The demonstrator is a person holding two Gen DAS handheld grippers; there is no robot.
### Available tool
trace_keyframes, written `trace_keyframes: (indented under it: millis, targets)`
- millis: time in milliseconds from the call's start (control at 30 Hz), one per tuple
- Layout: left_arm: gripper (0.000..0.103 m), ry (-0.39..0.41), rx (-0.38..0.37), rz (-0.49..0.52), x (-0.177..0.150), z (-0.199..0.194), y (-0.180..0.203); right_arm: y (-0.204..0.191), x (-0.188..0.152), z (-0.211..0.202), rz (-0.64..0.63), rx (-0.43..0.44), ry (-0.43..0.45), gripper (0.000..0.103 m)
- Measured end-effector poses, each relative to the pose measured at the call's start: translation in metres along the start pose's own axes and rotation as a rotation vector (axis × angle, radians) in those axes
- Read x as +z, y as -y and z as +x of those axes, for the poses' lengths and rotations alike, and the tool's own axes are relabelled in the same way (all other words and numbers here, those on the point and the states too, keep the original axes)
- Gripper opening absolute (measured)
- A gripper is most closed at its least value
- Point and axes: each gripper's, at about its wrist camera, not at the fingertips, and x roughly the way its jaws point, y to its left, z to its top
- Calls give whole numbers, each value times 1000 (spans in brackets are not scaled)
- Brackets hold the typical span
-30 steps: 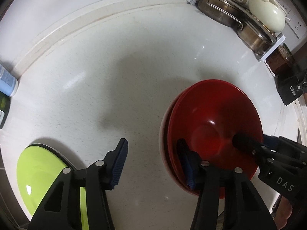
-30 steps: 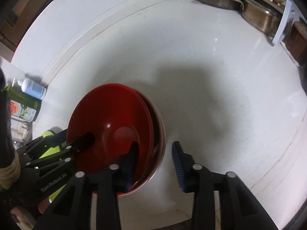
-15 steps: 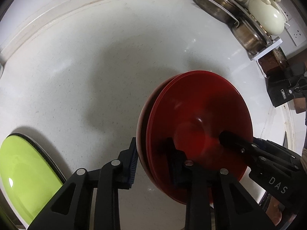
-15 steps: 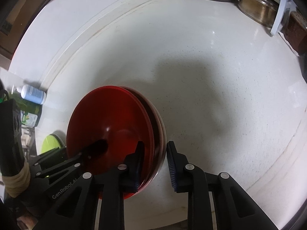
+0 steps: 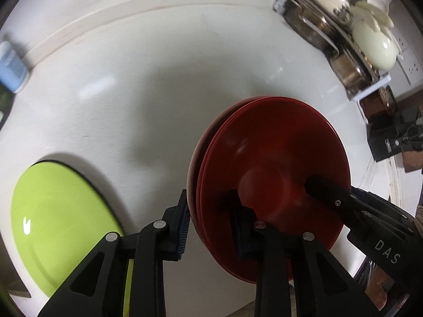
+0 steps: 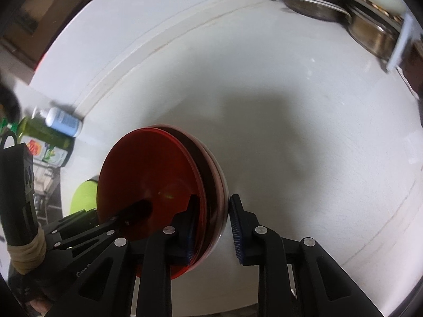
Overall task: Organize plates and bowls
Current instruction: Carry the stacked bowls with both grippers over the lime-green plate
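Red bowls [image 5: 275, 174] gripped by both grippers; only left view shows whole green plate [image 5: 60, 219].

left gripper [image 5: 211, 222] + right gripper [image 6: 211, 227]: closed from wide open onto red bowl stack [image 5: 269, 174] rims | stack lifted, tilted

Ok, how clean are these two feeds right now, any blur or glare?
Left wrist view: steel pot rack smeared by motion, small glare spot on lime-green plate. Right wrist view: edges blurred, stacked red bowls fairly sharp, broad shadow on white countertop.
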Motion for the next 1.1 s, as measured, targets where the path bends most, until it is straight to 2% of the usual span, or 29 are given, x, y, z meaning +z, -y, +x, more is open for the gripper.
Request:
trace_keyframes:
  millis: [467,833,1100]
  targets:
    - [28,171,59,-162,-26,-71,-67,-78,4,-7,-175,109,-8,25]
    - [28,220,103,-291,-61,-101,-125,-145,-9,8,-302,170,-61,25]
    - [28,210,127,-376,-90,-105,-163,-185,-23,25,-366,191,-114,25]
